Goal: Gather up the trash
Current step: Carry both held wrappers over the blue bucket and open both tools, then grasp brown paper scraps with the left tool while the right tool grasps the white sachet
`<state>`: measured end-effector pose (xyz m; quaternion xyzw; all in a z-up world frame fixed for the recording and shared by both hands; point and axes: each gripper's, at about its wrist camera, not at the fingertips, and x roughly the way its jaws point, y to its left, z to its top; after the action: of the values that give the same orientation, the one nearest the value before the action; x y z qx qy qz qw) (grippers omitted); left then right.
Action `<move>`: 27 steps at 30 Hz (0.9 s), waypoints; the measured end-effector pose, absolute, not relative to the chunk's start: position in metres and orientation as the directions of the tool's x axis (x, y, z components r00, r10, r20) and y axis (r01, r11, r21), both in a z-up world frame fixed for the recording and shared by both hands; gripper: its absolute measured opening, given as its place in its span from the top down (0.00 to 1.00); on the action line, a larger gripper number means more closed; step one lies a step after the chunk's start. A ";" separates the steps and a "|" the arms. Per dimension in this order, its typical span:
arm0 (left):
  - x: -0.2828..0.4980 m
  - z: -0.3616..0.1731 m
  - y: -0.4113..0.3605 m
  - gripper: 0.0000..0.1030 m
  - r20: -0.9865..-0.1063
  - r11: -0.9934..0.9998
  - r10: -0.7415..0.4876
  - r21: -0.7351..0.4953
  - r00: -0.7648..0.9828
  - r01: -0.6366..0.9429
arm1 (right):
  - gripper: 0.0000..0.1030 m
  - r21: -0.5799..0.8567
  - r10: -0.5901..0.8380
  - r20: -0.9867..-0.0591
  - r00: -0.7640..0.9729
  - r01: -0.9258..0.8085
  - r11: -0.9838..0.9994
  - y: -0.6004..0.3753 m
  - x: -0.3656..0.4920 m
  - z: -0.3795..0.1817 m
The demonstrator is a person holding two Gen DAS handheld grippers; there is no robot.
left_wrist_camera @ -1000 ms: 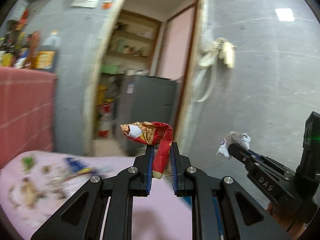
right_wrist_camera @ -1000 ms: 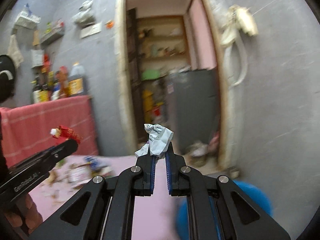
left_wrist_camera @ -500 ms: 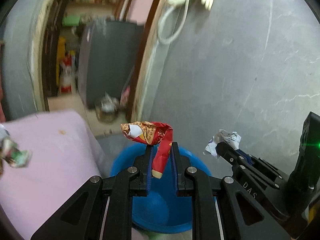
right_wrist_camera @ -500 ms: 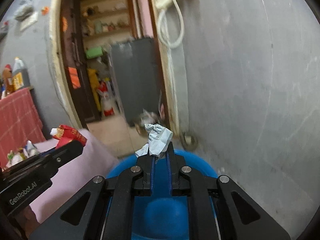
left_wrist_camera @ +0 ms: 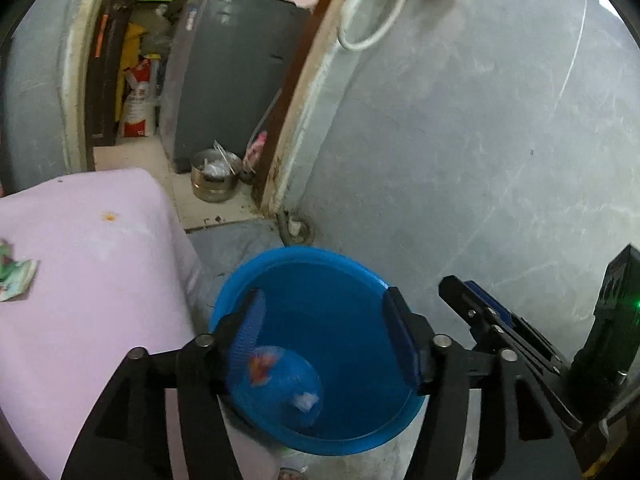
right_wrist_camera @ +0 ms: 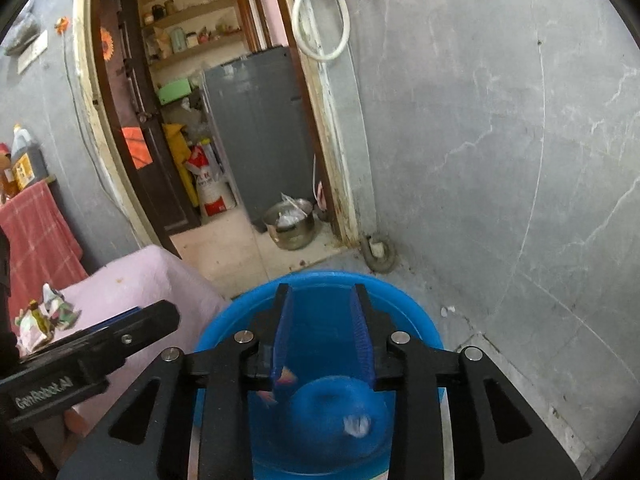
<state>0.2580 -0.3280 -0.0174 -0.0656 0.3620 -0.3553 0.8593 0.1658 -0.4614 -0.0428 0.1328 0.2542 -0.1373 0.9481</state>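
Observation:
A blue plastic bin (left_wrist_camera: 304, 264) stands on the floor beside the pink-covered table (left_wrist_camera: 80, 280); it also shows in the right wrist view (right_wrist_camera: 416, 320). Both grippers hang over it. My left gripper (left_wrist_camera: 322, 312) is open and empty. My right gripper (right_wrist_camera: 322, 312) is open and empty; it also shows in the left wrist view (left_wrist_camera: 472, 300). A red snack wrapper (left_wrist_camera: 262, 366) and a crumpled white paper (left_wrist_camera: 306, 400) lie blurred inside the bin; both also show in the right wrist view, the wrapper (right_wrist_camera: 286, 378) and the paper (right_wrist_camera: 358, 424).
More trash lies on the pink table (right_wrist_camera: 132, 280): a green-and-white wrapper (left_wrist_camera: 14, 280) and several crumpled wrappers (right_wrist_camera: 44, 316). A grey wall (left_wrist_camera: 480, 140) is close on the right. A doorway holds a steel pot (right_wrist_camera: 290, 222) and a grey appliance (right_wrist_camera: 256, 120).
Both grippers have opened over the blue bin. The red wrapper and the white paper have dropped from the jaws into the bin. Both views have tilted down toward it.

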 end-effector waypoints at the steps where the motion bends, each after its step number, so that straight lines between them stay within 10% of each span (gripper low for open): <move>1: 0.258 -0.012 -0.323 0.43 -0.569 0.743 -0.656 -0.369 0.496 0.558 | 0.64 0.185 -0.192 -0.501 0.844 0.321 0.929 -0.459 0.163 -0.039; 6: 0.251 0.015 -0.278 0.13 -0.503 0.793 -0.607 -0.341 0.615 0.505 | 0.42 0.186 -0.179 -0.395 0.901 0.269 0.945 -0.441 0.154 -0.015; 14: 0.236 0.048 -0.185 0.02 -0.394 0.894 -0.439 -0.285 0.807 0.347 | 0.00 0.188 -0.073 -0.239 0.968 0.119 0.975 -0.391 0.144 0.021; 27: 0.182 0.046 -0.075 0.01 -0.302 0.983 -0.172 -0.120 0.938 0.141 | 0.00 0.181 0.132 -0.123 0.984 -0.109 0.978 -0.288 0.151 0.029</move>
<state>0.1818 -0.0750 0.0457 -0.0482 0.1574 -0.0796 0.9831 0.1508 -0.2875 0.0290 0.0869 0.0671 0.0607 0.9921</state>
